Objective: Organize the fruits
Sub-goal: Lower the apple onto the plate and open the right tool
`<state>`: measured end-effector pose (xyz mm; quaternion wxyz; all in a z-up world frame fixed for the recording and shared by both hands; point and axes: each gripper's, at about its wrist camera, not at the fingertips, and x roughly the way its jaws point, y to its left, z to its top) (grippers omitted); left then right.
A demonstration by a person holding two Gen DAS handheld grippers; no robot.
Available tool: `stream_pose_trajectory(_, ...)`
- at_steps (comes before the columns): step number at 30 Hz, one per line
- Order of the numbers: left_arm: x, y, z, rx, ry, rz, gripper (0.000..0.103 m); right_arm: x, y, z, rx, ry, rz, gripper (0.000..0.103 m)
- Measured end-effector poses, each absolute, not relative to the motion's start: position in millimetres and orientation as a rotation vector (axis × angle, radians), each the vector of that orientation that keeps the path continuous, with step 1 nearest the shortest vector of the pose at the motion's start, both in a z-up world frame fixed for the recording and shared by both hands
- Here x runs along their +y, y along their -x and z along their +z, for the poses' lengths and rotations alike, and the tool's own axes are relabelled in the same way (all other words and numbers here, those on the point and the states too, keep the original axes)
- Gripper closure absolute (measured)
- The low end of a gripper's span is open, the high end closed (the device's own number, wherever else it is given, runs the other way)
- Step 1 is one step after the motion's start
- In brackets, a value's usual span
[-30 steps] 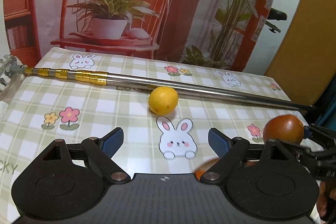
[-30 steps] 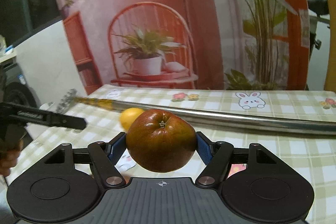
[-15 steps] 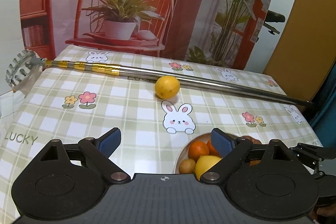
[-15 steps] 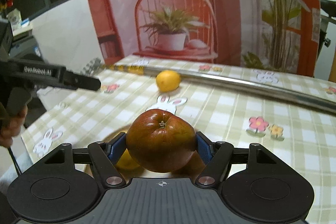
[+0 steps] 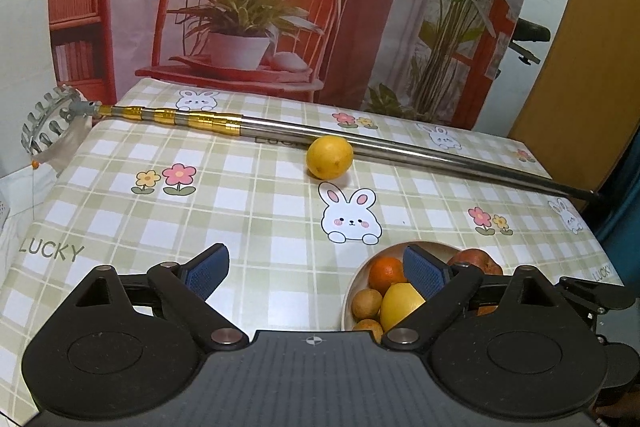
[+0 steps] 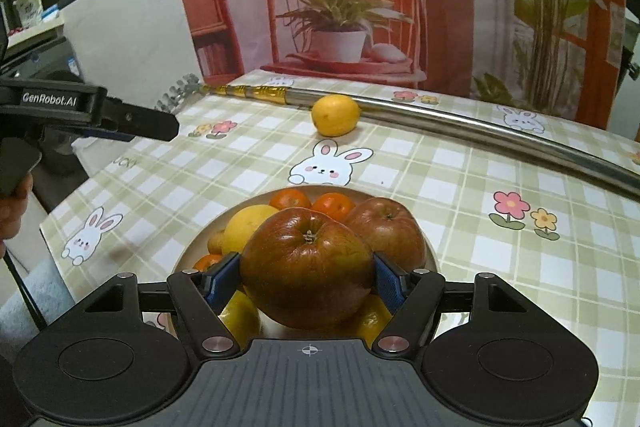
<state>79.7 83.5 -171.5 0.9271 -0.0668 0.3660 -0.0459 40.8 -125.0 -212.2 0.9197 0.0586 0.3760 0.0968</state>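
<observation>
While the left wrist view is looked at first, the left tongs (image 5: 316, 269) are seen standing wide apart over the counter (image 5: 248, 211), and nothing is held between the blue pads (image 5: 206, 273); the last widening of the jaws is only slight. The counter is covered with a green checked cloth with rabbits and flowers printed on it. A loose lemon (image 5: 330, 158) is lying far on the cloth, touching or just beside a long metal pole (image 5: 420, 155) which is laid across the counter. The pole has golden rings near its left end, where a toothed wire basket (image 5: 48, 125) hangs past the counter edge. At the near right, a plate (image 5: 356, 277) is partly hidden by the right finger; an orange (image 5: 386, 273), a yellow fruit (image 5: 400, 305) and small brown fruits (image 5: 366, 303) are seen in it. In the right wrist view, the right tongs (image 6: 306, 285) are closed on a red-brown apple (image 6: 306, 273), which is pressed by the pads from both sides with its stem up. The apple is held low over the plate (image 6: 434, 255); whether it touches the fruits under it cannot be told. In the plate a second apple (image 6: 390, 231), two oranges (image 6: 332, 205) and a yellow fruit (image 6: 246, 225) are lying. The loose lemon (image 6: 335, 115) is seen beyond, against the pole (image 6: 480, 129). The left tongs (image 6: 120, 117) are seen at the left edge, held by a hand (image 6: 14, 211).
</observation>
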Motion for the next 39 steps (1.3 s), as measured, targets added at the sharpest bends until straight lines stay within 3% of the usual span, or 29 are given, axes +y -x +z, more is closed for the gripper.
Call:
stream_pose_trajectory(24,76.2,-76.6,-176.3,0.767,0.137,-0.122,0.007,-119.0,-38.6,-202.8,0.791,-0.082,0.247,0.037)
stream_pose_trajectory(28,75.4,-76.1,-176.5,0.766,0.136,-0.123,0.007,-125.2,-36.5,-197.0,0.776,-0.108,0.257,0.044)
stream_pose_trajectory(39,74.3,-75.3,-178.0,0.772,0.131,-0.122,0.007,-122.4,-34.9,-199.7,0.782,-0.106,0.265,0.044)
